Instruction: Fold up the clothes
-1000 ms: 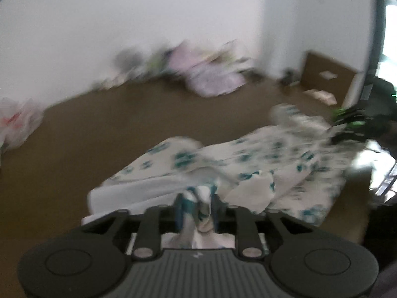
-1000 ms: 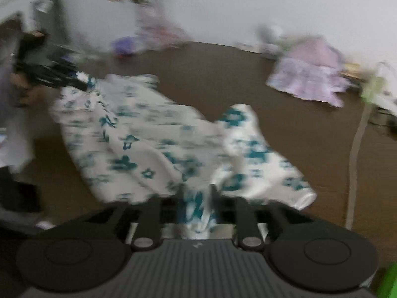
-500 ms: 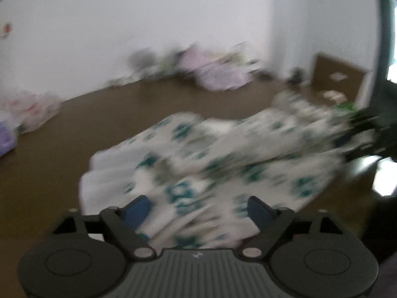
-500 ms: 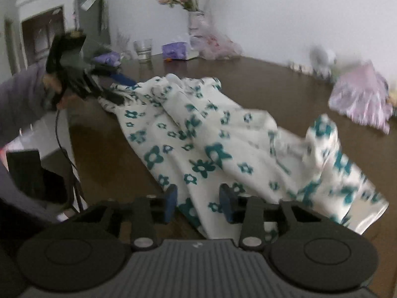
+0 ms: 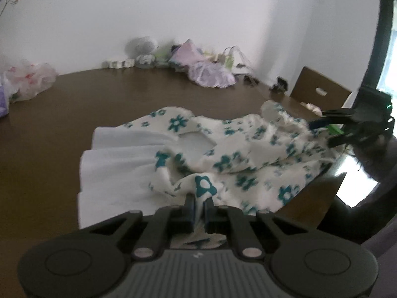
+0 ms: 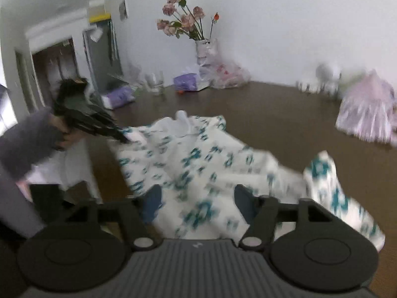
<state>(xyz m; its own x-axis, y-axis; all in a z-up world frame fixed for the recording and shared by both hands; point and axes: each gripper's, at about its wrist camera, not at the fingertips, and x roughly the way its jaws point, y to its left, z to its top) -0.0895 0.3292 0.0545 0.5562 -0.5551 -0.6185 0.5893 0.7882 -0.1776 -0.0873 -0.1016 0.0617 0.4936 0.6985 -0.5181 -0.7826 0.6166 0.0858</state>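
- Left wrist view: the left gripper (image 5: 199, 202) is pinching a bunched edge of the floral garment (image 5: 230, 159), its fingers (image 5: 189, 208) clenched on a fold of cloth that is passing between them. The rest of the garment is lying crumpled just ahead of the fingers on the brown surface (image 5: 99, 104), white lining showing to the left of them. Far ahead to the right, the right gripper (image 5: 320, 130) is reaching over the garment's far end; whether it is touching cloth I cannot tell.
- Right wrist view: the right gripper (image 6: 196, 197) is hovering with its fingers (image 6: 152, 202) spread wide and released, the garment (image 6: 198, 164) lying between and ahead of them, blurred. Beyond, to the left, the left gripper (image 6: 124, 139) is gripping the cloth's opposite end.
- Step in hand, as I judge it: taking hold of both ends before spreading the garment flat. The next move is calling for the right fingers to be closing on a matching edge or corner, then both pulling apart to smooth the wrinkles.
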